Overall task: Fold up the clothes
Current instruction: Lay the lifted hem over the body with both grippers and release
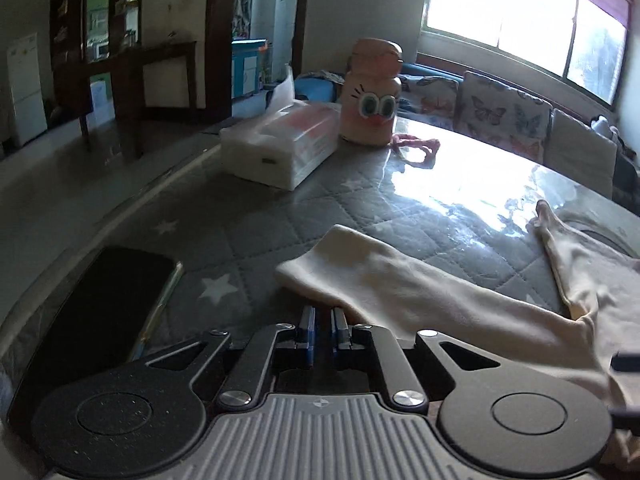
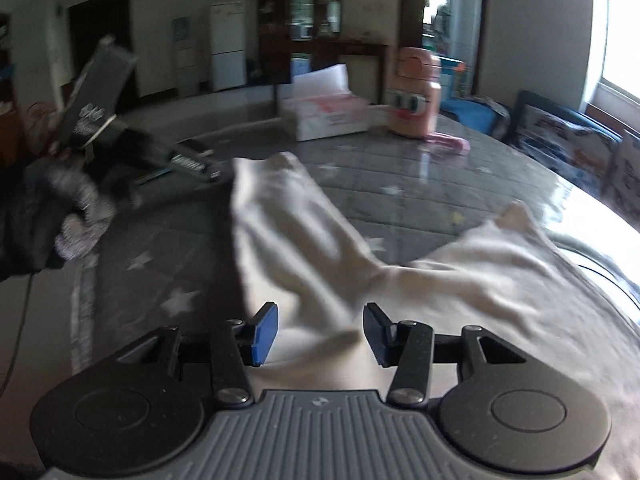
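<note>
A cream garment (image 1: 592,280) lies on the table at the right, with one long sleeve (image 1: 420,292) stretched to the left. My left gripper (image 1: 323,316) sits at the sleeve's near edge close to the cuff. Its jaws are nearly together and appear to pinch that edge. In the right wrist view the same sleeve (image 2: 288,232) runs up to the left gripper (image 2: 214,174), held by a grey-gloved hand (image 2: 76,216). My right gripper (image 2: 320,334) hovers open over the garment's body (image 2: 500,272), where the cloth shows between the blue pads (image 2: 264,336) without touching them.
The table carries a grey quilted star mat (image 1: 240,232) under a glossy cover. At the back stand a tissue pack (image 1: 280,148) and a pink bottle with cartoon eyes (image 1: 372,96) with a pink strap (image 1: 420,148). A black flat device (image 1: 108,304) lies near left. Cushions (image 1: 504,116) line the far side.
</note>
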Demonstrator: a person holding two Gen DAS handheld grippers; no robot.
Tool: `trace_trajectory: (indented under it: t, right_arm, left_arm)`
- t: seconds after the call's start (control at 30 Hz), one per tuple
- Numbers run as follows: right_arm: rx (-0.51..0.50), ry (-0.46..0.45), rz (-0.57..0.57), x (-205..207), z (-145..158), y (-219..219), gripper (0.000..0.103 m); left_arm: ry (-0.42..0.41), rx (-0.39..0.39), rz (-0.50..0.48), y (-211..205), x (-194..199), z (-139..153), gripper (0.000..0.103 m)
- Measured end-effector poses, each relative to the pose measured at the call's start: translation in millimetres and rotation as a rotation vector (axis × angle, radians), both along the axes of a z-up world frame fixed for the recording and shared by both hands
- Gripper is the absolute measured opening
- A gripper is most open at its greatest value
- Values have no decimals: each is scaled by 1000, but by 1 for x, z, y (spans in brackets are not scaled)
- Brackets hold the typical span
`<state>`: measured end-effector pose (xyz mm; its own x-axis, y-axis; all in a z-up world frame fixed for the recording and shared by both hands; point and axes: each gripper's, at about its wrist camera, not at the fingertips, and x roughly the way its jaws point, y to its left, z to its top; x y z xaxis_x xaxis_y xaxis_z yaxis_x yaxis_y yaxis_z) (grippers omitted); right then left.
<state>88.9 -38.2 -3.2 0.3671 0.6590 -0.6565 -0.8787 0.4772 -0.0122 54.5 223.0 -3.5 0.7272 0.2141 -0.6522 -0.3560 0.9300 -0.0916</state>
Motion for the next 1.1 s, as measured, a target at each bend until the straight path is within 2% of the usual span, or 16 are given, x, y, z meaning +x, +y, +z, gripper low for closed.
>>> trace_trajectory:
  t: [0.07,0.13,0.23,0.3,0.37,0.4,0.43,0.5,0.67,0.87,1.0,1.1]
  right_arm:
    - [-4,-12,26,-9,1,5,48]
    - [-9,-21,45,-16,0,9,48]
    - [-26,-33,59,-22,-4,16,45]
    - [-34,-38,53,-23,-6,18,42]
    - [-32,-22,40,-20,-10,21,35]
    - [-31,-14,34,-19,-12,22,33]
    - [-29,-10,26,-18,-13,23,21]
    - [-26,-8,13,-18,-12,22,5]
    - [-7,20,29,-21,-13,19,4]
    - [21,26,61,-22,-10,18,7]
    - [75,49,6,-11,3,8,9]
    - [82,19,-72,4,9,0,10]
  left_arm:
    - [-13,-1,4,1,1,4,22]
    - [-28,-6,10,1,4,9,47]
    - [-31,3,14,1,15,9,47]
    - [-25,3,15,1,21,7,45]
    - [-9,14,20,0,26,2,26]
    - [5,21,27,0,28,-1,10]
    - [5,29,34,1,29,-3,5]
    - [-6,29,45,1,28,-1,0]
    - [-70,77,86,4,17,13,0]
    - [-19,71,104,10,16,5,0]
    - [-21,63,88,5,14,8,2]
    - [-36,66,35,-7,17,14,3]
